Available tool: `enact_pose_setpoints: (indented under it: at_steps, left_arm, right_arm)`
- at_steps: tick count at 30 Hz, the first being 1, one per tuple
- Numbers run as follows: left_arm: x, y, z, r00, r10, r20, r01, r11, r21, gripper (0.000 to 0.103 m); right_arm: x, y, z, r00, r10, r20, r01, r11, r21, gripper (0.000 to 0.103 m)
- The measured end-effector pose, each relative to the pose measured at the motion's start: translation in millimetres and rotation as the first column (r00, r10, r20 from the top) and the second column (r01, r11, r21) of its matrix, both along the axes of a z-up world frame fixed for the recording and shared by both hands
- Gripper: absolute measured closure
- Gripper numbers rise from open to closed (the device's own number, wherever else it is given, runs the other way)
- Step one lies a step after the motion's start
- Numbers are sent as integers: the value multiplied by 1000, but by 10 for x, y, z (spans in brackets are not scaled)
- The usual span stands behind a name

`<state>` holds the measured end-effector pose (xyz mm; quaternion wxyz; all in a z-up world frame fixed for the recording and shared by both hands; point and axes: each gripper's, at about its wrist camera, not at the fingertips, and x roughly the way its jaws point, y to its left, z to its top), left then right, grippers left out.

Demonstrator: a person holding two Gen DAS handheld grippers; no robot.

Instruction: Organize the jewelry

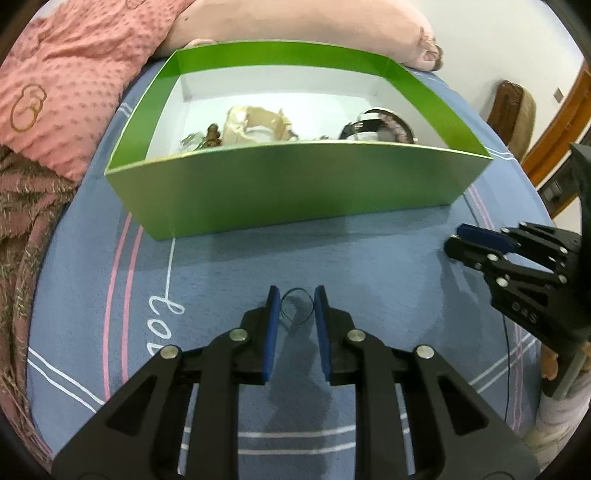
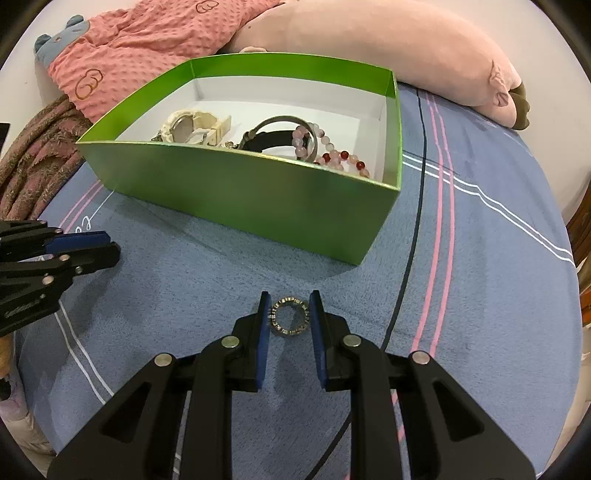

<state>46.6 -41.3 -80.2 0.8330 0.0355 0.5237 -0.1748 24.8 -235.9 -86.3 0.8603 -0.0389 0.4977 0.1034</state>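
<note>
Left claw (image 1: 295,304) and right claw (image 2: 288,314) both angle downward, nearly closed.

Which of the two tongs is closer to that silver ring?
Right. The right tongs pinch the silver ring; the left tongs sit off to its left, apart.

Setting: a home, in all likelihood a bedroom. The working surface is a bed laid with a soft blue blanket (image 2: 480,258) marked with pink and white stripes and white script. Along its far edge lie a long pink plush pillow (image 2: 369,48), a salmon dotted blanket (image 2: 147,48) with embroidered outlines, and a brown fringed throw (image 2: 33,158). A small blue-grey plush toy (image 2: 70,31) sits at that blanket's end. Behind stands a plain white wall (image 1: 498,44). A curved wooden frame (image 1: 561,122) at the right edge of the left wrist view may be furniture or door trim; distortion prevents certainty. Soft furnishings throughout indicate domestic use.
</note>
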Motion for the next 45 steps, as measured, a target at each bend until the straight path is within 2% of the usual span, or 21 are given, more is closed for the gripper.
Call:
enact_pose_setpoints:
  at_steps: [8, 14, 18, 21, 26, 28, 32, 45]
  left_arm:
    - [43, 51, -34, 999, 42, 7, -42, 999, 0, 84]
    - [22, 53, -38, 999, 50, 20, -51, 999, 8, 84]
    - [-16, 14, -24, 995, 74, 69, -78, 995, 62, 84]
    - [-62, 21, 38, 990, 89, 106, -95, 994, 51, 84]
    - [-148, 4, 106, 967, 142, 213, -169, 979, 115, 84]
    - [-169, 5, 116, 963, 147, 227, -177, 977, 118, 84]
    - [-141, 70, 107, 964, 169, 207, -193, 976, 101, 84]
    - [-164, 84, 107, 961, 169, 217, -193, 977, 92, 84]
  right_arm:
    - [-44, 99, -8, 999, 44, 9, -44, 999, -17, 82]
    - [-41, 62, 7, 999, 32, 14, -32, 999, -10, 82]
    - [-34, 46, 4, 1000, 30, 10, -30, 1000, 5, 82]
    - [-36, 35, 19, 999, 33, 16, -33, 999, 23, 82]
    - [-62, 83, 25, 998, 56, 24, -57, 998, 26, 82]
    - [-60, 107, 3, 998, 60, 18, -60, 998, 17, 82]
    - [-52, 143, 1, 997, 73, 18, -74, 997, 22, 82]
    - [-19, 97, -26, 999, 50, 18, -51, 998, 26, 82]
